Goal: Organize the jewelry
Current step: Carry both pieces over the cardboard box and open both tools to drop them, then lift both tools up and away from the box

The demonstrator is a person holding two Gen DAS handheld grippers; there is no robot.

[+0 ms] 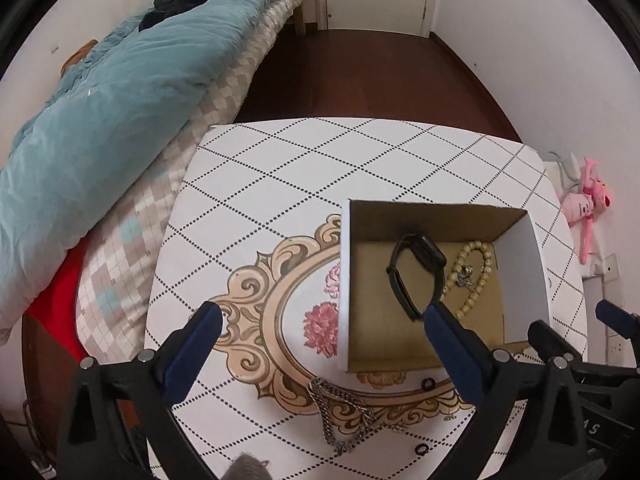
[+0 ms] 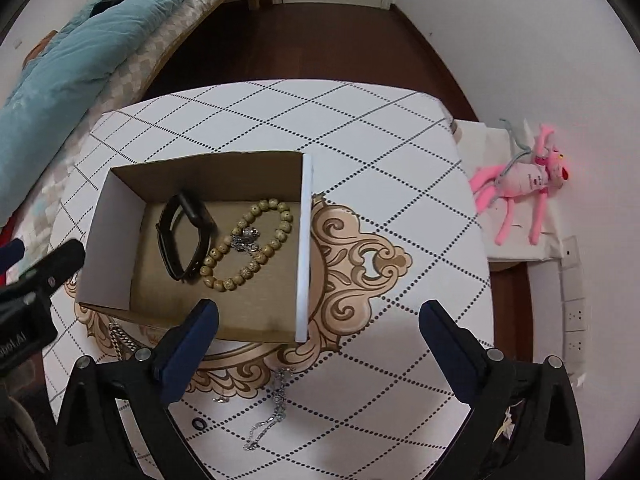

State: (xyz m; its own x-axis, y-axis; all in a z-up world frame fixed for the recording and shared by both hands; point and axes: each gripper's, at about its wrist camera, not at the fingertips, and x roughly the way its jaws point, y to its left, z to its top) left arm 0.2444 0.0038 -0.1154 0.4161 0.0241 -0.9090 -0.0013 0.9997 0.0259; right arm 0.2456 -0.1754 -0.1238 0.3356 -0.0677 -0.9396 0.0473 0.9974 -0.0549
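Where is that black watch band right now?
The black watch band lies inside the cardboard box, on its left, touching the beaded bracelet.

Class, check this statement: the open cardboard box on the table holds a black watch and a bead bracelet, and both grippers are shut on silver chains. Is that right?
Not quite. The cardboard box does hold the black watch and bead bracelet, but both wrist views show the left gripper and right gripper open and empty. The silver chains lie on the table, outside the box.
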